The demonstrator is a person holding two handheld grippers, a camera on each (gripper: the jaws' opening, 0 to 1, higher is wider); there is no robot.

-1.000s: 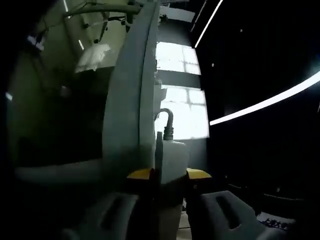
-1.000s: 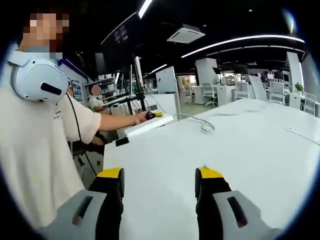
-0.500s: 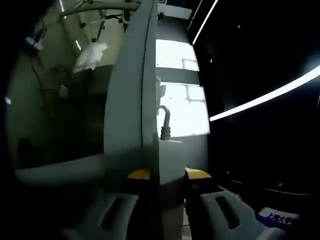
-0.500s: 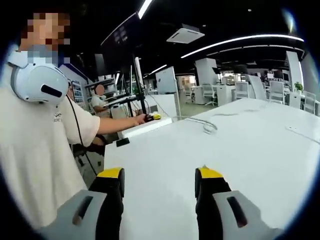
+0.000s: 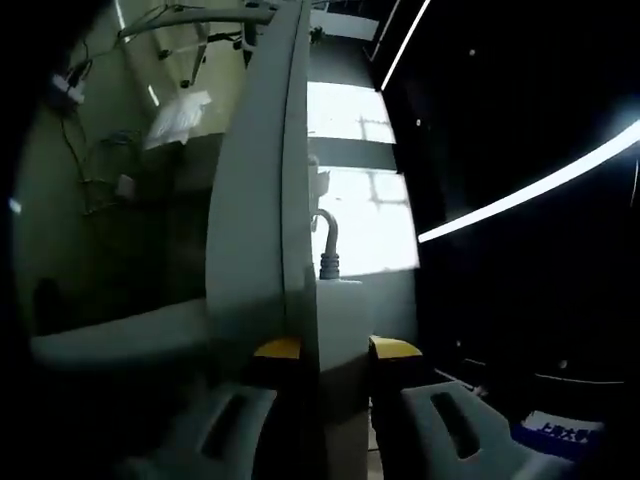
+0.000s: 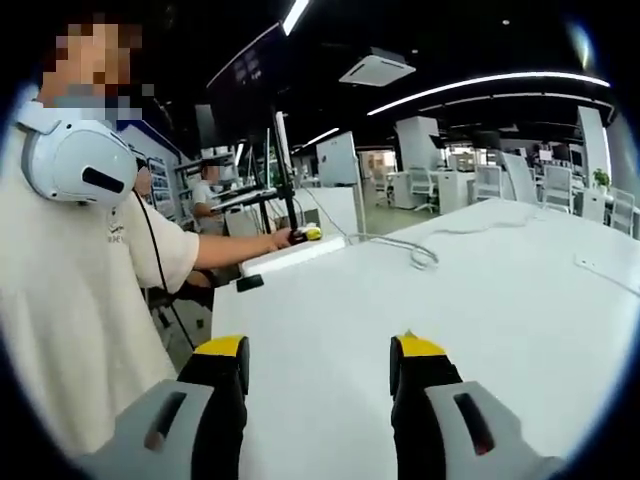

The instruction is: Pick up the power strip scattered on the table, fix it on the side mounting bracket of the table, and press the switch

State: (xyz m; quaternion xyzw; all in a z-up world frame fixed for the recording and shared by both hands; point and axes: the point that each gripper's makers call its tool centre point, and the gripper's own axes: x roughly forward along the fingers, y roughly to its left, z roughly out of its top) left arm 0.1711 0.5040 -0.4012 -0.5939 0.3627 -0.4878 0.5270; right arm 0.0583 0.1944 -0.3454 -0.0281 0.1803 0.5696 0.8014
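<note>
Power strip (image 5: 338,320) clamped in left tool (image 5: 338,348); right tool (image 6: 318,345) gapes over table (image 6: 500,290).

Your left gripper (image 5: 325,350) hides the lower part of the power strip (image 5: 338,320) between its jaws, the strip's switch is out of sight, and you cannot tell whether it touches the dim, blurred surface edge (image 5: 262,200) beside it.

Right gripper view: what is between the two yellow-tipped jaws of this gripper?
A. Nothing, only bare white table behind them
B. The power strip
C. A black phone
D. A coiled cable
A: the right gripper stands open over the white table, with nothing held between its jaws.
</note>
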